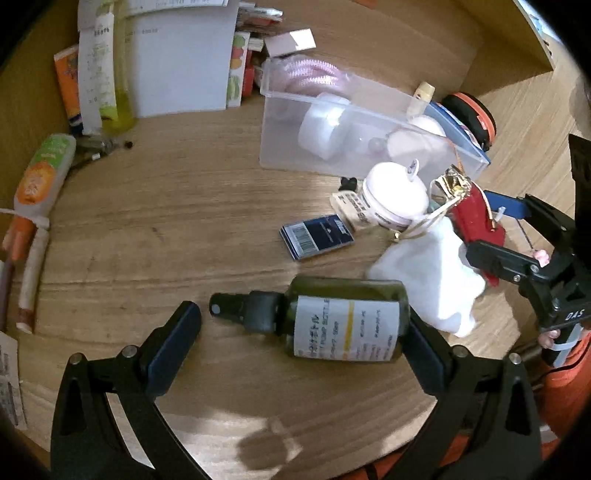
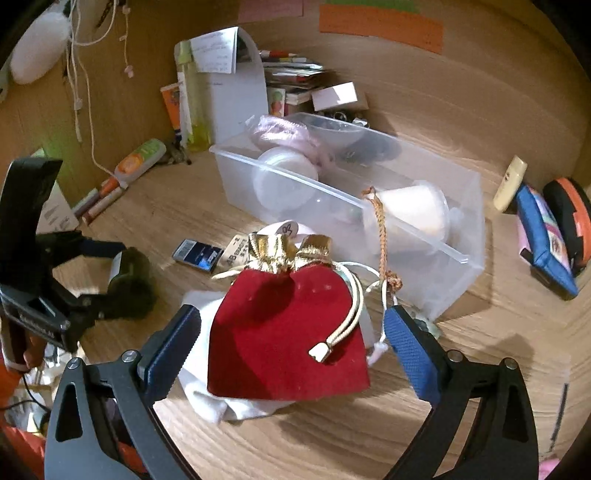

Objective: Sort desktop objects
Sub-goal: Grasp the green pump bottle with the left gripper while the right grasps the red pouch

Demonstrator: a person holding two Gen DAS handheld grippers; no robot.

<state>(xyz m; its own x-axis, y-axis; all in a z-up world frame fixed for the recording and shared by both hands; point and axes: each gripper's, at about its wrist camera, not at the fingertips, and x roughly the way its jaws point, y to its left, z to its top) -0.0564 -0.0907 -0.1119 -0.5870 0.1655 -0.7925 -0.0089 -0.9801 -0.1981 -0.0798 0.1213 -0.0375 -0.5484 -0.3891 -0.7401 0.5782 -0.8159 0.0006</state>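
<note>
Black arms with dark blue ribbed pads fill the bottom of both views. At the lower centre of the left wrist view the left gripper [image 1: 306, 332] stands wide apart around a bottle [image 1: 347, 321], which lies on its side on the wooden desk [image 1: 147, 240]. The bottle is dark green and smooth, with a white label and a black pump head that points to the left of the frame. The right pad touches its base, while the left pad is apart from the pump.

At the lower centre of the right wrist view the right gripper [image 2: 291, 339] is also apart, with a pouch [image 2: 288, 336] between its pads (I cannot tell if a pad touches it). The pouch is red velvet with a shiny gold gathered top and a cream cord. It lies on a soft white cloth [image 2: 207, 384].

Behind it stands a clear plastic bin [image 2: 443, 258], long and rectangular, holding white round jars and something pink. A small dark blue card box [image 2: 197, 254] lies flat at centre left.

Only the left view shows the white round jar [image 1: 395, 192] beside the pouch. Only the right view shows orange and pink notes [image 2: 380, 27] on the wall at the top and a blue case [image 2: 543, 236] at the right edge.
</note>
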